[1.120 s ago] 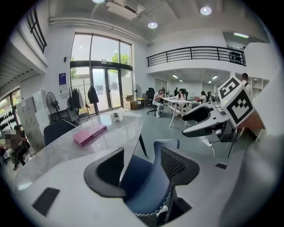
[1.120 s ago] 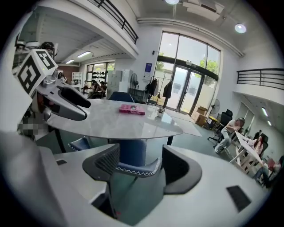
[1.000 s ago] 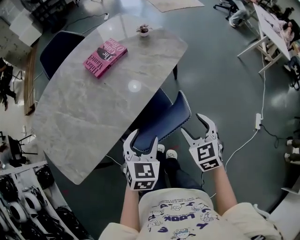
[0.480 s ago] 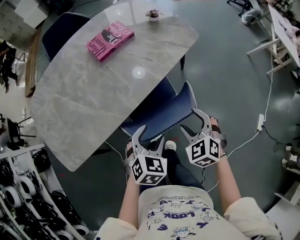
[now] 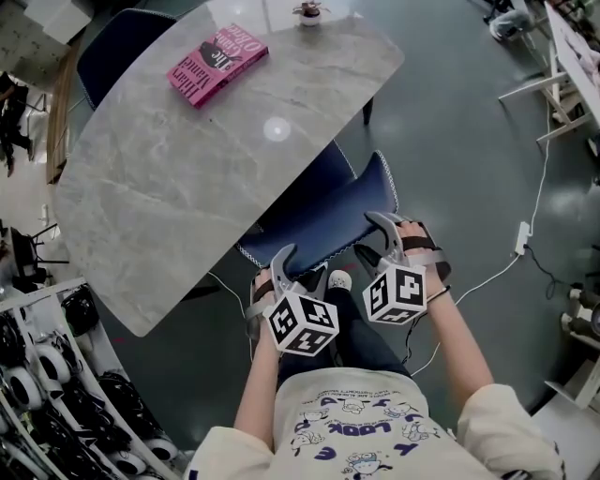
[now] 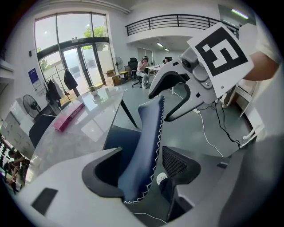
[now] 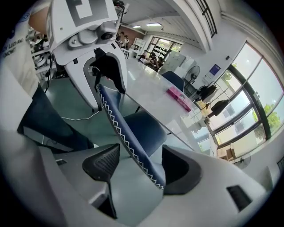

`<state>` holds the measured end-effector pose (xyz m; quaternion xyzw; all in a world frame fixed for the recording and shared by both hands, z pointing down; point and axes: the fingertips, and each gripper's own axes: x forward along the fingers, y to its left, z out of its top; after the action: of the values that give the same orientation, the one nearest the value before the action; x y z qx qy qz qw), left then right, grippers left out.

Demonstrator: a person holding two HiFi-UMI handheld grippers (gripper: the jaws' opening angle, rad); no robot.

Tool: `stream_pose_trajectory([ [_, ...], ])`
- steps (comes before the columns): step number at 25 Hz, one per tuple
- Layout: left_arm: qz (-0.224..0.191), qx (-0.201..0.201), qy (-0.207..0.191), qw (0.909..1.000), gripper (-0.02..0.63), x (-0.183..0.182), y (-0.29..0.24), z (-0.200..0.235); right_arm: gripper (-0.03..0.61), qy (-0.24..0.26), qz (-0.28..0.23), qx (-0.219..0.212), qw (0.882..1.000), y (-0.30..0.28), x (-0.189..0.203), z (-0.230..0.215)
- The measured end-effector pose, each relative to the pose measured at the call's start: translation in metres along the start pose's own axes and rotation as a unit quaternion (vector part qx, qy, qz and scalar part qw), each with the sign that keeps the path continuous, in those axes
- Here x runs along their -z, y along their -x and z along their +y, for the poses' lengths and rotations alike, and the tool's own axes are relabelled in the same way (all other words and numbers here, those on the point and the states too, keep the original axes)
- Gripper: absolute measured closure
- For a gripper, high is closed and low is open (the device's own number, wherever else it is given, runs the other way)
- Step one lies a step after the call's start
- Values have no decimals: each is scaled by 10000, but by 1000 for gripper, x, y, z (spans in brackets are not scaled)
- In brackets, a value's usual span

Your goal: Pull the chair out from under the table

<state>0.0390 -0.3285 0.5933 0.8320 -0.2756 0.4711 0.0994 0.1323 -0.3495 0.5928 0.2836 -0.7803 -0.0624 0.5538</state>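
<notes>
A dark blue chair (image 5: 323, 217) with white zigzag stitching stands tucked under the grey marble table (image 5: 187, 187), its backrest toward me. My left gripper (image 5: 298, 270) straddles the backrest's left top edge (image 6: 142, 146). It is open: the edge rests near one pad, with a gap to the other. My right gripper (image 5: 371, 238) straddles the right top edge (image 7: 128, 137), open too, the rim lying between its pads. In each gripper view the other gripper shows further along the rim: the right gripper (image 6: 177, 95) and the left gripper (image 7: 106, 66).
A pink book (image 5: 217, 64) and a small potted plant (image 5: 309, 12) lie on the table. A second blue chair (image 5: 122, 47) stands at its far side. A power strip and cable (image 5: 522, 239) run on the floor right. Racks of gear (image 5: 47, 394) fill the lower left.
Both grippers have come down from above onto the backrest's top edge, which now sits between their jaws. The right gripper has rolled over as it sank.
</notes>
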Motion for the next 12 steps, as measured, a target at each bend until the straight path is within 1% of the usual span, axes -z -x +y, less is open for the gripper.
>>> stream_pose_trajectory([
  [3,106,95,-106,9998,316,2,-6,-2,276,198,62,-114,9997,-9,1,4],
  [6,286,206,-228,9991,324,4,-13,-5,283,500,169,-187,9984,-17,3,6],
  [9,352,313,-335,9983,394,3,-19,-8,313,815,298,-297,9958,-24,5,8],
  [12,405,467,-344,9975,433,5,-23,-12,344,1116,366,-457,9920,-29,4,11],
])
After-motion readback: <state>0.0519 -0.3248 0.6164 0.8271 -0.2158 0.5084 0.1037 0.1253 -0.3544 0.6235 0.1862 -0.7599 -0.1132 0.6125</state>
